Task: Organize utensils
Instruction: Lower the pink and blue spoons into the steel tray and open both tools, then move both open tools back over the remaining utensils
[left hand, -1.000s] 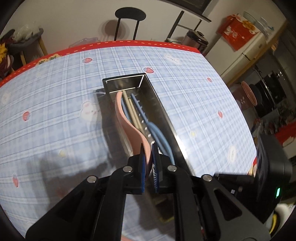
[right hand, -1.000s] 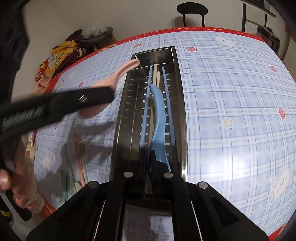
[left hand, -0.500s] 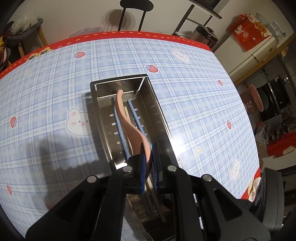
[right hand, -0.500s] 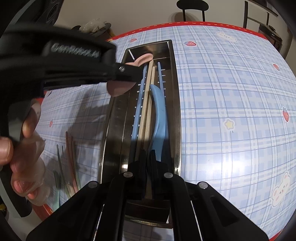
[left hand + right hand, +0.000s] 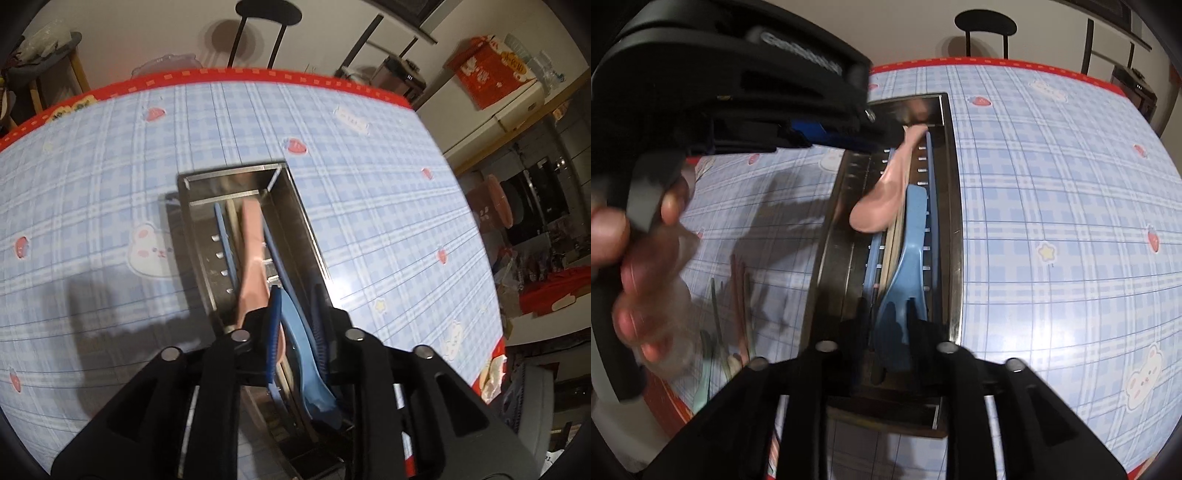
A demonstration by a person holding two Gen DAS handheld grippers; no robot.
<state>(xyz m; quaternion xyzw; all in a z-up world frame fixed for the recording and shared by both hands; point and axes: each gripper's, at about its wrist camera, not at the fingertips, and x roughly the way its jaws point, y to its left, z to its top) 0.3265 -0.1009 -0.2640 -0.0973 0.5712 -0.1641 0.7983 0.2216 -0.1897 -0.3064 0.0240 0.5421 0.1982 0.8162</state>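
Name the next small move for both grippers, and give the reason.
Probably lift both clear: the left gripper and right gripper have just been opening, and the pink spoon and blue spoon already lie in the steel tray.

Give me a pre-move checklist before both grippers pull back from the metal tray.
1. Pink spoon free of the left gripper, whose jaws have just been opening: ok.
2. Blue spoon free of the right gripper, jaws also just opening: ok.
3. Both spoons inside the metal tray: ok.
4. Pink spoon lying flat: not ok, propped on the chopsticks.
5. Utensils left on the tablecloth: not ok.
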